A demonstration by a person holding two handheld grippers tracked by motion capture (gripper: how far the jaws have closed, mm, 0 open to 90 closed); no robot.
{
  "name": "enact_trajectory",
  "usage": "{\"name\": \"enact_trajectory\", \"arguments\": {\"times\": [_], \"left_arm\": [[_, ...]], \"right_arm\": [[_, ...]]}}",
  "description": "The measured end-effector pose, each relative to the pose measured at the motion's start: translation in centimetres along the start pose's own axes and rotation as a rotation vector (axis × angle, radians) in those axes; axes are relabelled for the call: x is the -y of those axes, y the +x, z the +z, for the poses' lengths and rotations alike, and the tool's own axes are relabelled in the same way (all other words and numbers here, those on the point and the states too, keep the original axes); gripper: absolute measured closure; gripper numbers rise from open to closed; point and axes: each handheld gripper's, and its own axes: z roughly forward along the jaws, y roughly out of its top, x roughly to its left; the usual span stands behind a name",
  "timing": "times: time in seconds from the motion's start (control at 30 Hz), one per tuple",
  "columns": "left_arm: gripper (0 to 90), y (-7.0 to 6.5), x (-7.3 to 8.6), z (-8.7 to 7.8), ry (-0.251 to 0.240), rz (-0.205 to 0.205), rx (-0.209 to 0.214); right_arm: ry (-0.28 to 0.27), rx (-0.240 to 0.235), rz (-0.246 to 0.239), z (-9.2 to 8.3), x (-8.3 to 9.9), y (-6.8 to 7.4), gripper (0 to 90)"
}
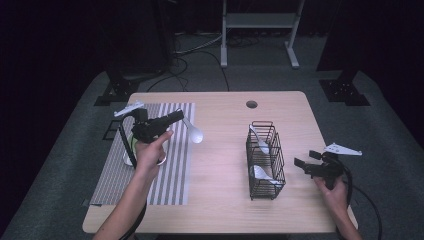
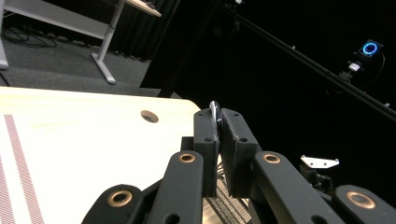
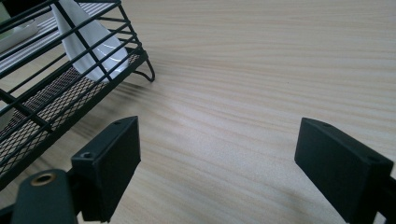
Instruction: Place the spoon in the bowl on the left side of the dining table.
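Now a white spoon (image 1: pixel 194 133) is pinched by its handle in the left gripper (image 1: pixel 179 117) above the table (image 1: pixel 220 210); right gripper (image 3: pixel 217 158) is held agape beside the rack (image 1: pixel 265 161). Thin grip—slippage is risked.

A white spoon (image 1: pixel 194 132) hangs in the air, held by its handle, bowl tilted down toward the right, above the worktop (image 1: pixel 220 160) just beside the striped mat's (image 1: pixel 175 170) edge.
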Motion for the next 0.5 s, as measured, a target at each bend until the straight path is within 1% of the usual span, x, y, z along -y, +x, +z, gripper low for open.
{"name": "enact_trajectory", "arguments": {"times": [0.13, 0.37, 0.5], "left_arm": [[85.1, 0.8, 0.0, -0.7, -0.009, -0.005, -0.018], [85.2, 2.6, 0.2, -1.8, -0.024, -0.035, -0.055], [85.2, 3.1, 0.2, -2.3, -0.031, -0.042, -0.071]], "right_arm": [[-0.001, 0.002, 0.001, 0.0, 0.0, 0.0, 13.2], [0.002, 0.004, 0.0, 0.0, 0.0, 0.0, 13.2], [0.002, 0.005, -0.001, 0.0, 0.0, 0.0, 13.2]]}}
